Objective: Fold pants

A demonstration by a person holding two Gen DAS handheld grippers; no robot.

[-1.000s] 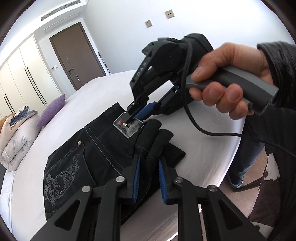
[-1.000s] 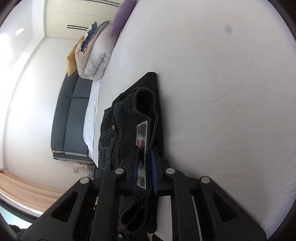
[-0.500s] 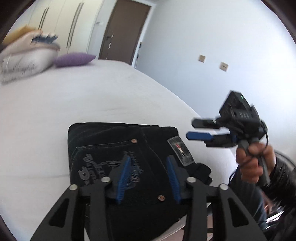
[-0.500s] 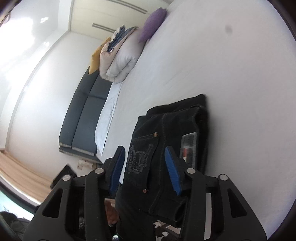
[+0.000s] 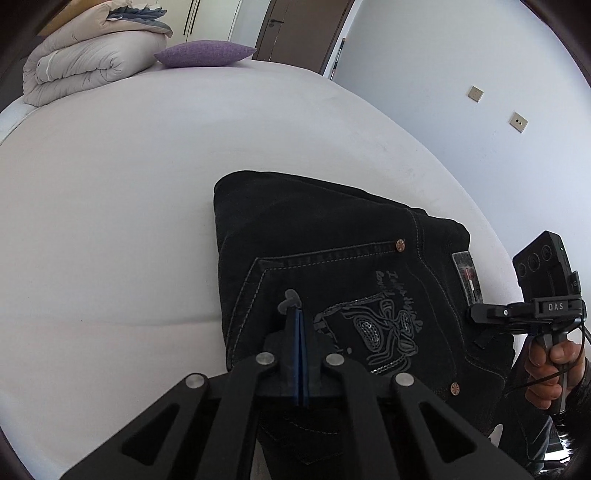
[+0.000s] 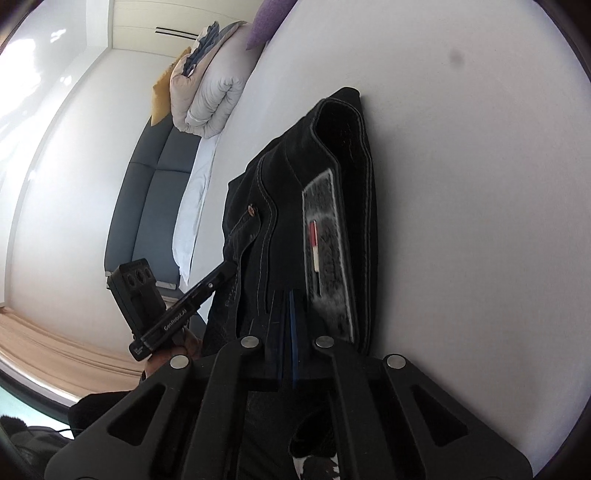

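Observation:
The black jeans (image 5: 332, 254) lie folded into a compact stack on the white bed, back pocket with embroidery facing up; they also show in the right wrist view (image 6: 332, 206). My left gripper (image 5: 298, 317) is shut with nothing between its pads, resting over the pocket. My right gripper (image 6: 291, 306) is shut and empty at the waistband edge beside the grey label (image 6: 327, 236). It shows in the left wrist view (image 5: 480, 315) at the jeans' right side. The left gripper's body shows in the right wrist view (image 6: 177, 310).
A rolled beige duvet (image 5: 85, 62) and a purple pillow (image 5: 203, 53) lie at the head of the bed (image 5: 110, 184). A dark sofa (image 6: 147, 206) stands beside the bed. A brown door (image 5: 295, 29) is at the back.
Both grippers were shut on the jeans a second ago, then opened and pulled back. Now both are shut and empty, pressed close against the folded stack.

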